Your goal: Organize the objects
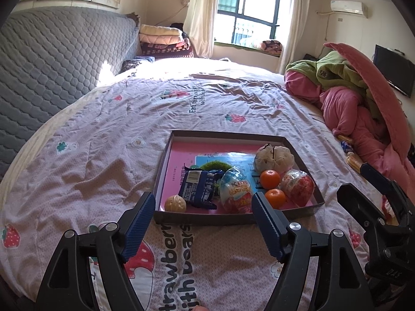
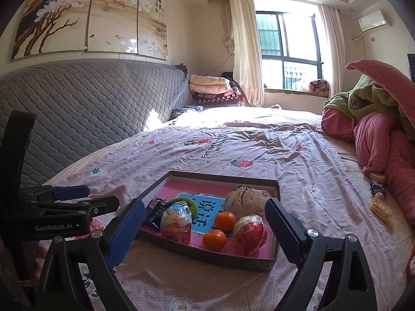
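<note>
A shallow cardboard tray [image 1: 160, 160] [image 2: 153, 190] with a pink floor lies on the bed. It holds a walnut [image 1: 175, 203], a blue snack packet [image 1: 198, 189] [image 2: 155, 211], a toy egg in wrapper [image 1: 237, 191] [image 2: 176, 220], two oranges [image 1: 270, 178] [image 1: 275, 198] [image 2: 225, 221] [image 2: 214, 239], a red wrapped ball [image 1: 297, 187] [image 2: 250, 232], a white mesh puff [image 1: 274, 158] [image 2: 246, 200] and a green fuzzy thing [image 1: 214, 165] [image 2: 190, 204]. My left gripper [image 1: 202, 220] is open and empty just before the tray's near edge. My right gripper [image 2: 205, 229] is open and empty, above the tray's near side.
The bed has a pink strawberry-print sheet [image 1: 103, 155]. A grey quilted headboard [image 1: 52, 59] stands to the left. A heap of pink and green bedding [image 1: 363, 98] lies to the right, with snack packets [image 2: 380, 195] beside it. The right gripper's body [image 1: 384, 220] shows at the left view's right edge.
</note>
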Demonstrator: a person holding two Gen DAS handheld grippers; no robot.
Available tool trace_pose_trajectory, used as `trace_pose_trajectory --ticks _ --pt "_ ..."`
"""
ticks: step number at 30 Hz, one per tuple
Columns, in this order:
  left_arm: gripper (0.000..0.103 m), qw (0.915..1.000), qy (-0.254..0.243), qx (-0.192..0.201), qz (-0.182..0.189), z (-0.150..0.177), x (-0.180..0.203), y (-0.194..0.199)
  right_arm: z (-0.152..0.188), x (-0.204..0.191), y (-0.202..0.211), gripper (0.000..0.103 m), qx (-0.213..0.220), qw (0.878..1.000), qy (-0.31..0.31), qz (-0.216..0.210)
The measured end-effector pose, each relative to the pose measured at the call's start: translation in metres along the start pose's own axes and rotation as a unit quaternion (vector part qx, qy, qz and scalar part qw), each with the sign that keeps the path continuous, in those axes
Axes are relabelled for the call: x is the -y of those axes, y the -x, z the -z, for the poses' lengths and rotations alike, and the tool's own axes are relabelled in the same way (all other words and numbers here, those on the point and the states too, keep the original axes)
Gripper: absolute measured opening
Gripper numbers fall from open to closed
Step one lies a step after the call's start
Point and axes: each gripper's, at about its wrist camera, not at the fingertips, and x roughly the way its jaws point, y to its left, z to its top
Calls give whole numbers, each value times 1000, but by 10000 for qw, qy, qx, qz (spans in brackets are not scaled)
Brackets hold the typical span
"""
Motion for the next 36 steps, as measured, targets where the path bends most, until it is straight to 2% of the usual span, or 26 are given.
trace_pose_trajectory --ticks 3,22,30,36 --pt "78 9998 -81 36 -176 3 2 4 3 -1 5 94 1 10000 -46 25" --pt "78 9992 -38 -233 -319 38 -2 -5 22 -10 11 94 -233 9994 -77 224" --pt "78 9992 -12 -294 -269 50 -2 -7 37 -16 12 94 -385 9988 -131 275" --pt "78 9994 33 -340 -86 60 0 -7 47 -15 10 94 -546 9978 -218 304"
